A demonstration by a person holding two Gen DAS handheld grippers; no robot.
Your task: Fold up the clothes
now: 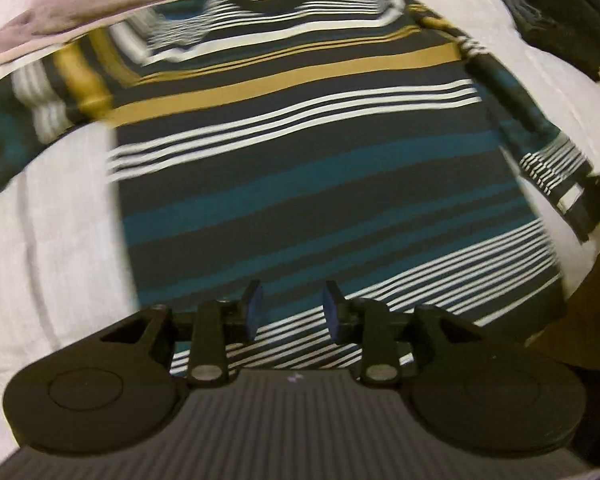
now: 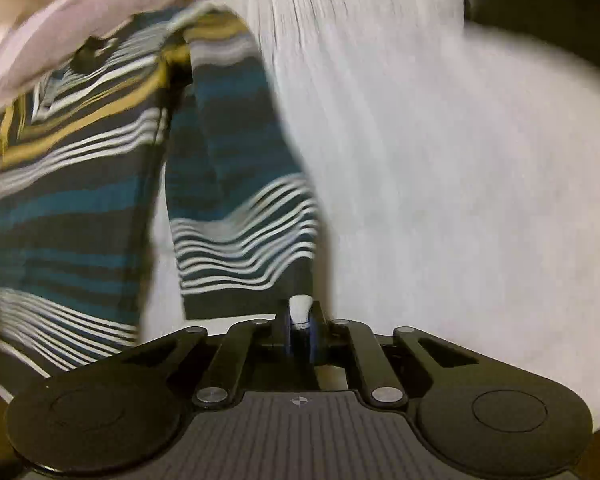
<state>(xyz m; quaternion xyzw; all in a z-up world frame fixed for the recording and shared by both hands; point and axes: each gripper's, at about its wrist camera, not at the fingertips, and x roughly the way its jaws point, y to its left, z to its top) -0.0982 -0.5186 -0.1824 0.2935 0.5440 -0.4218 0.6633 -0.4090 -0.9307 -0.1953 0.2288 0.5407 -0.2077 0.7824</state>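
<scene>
A striped sweater [image 1: 300, 152] in navy, teal, white and mustard lies flat on a white bed sheet [image 1: 52, 240], its neck at the far end. My left gripper [image 1: 292, 312] hovers open over the hem, with nothing between its blue pads. The sweater's right sleeve [image 2: 236, 184] runs toward my right gripper [image 2: 300, 320], whose jaws are closed at the dark cuff edge. A small white bit shows between the tips. In the left wrist view the right gripper [image 1: 584, 200] sits at the sleeve end. Both views are motion-blurred.
A stack of dark folded clothes [image 1: 560, 12] rests at the far right of the bed. Pale pink fabric [image 1: 80, 0] lies beyond the collar at the far left. The bed edge and brown floor [image 1: 588, 300] are at the right.
</scene>
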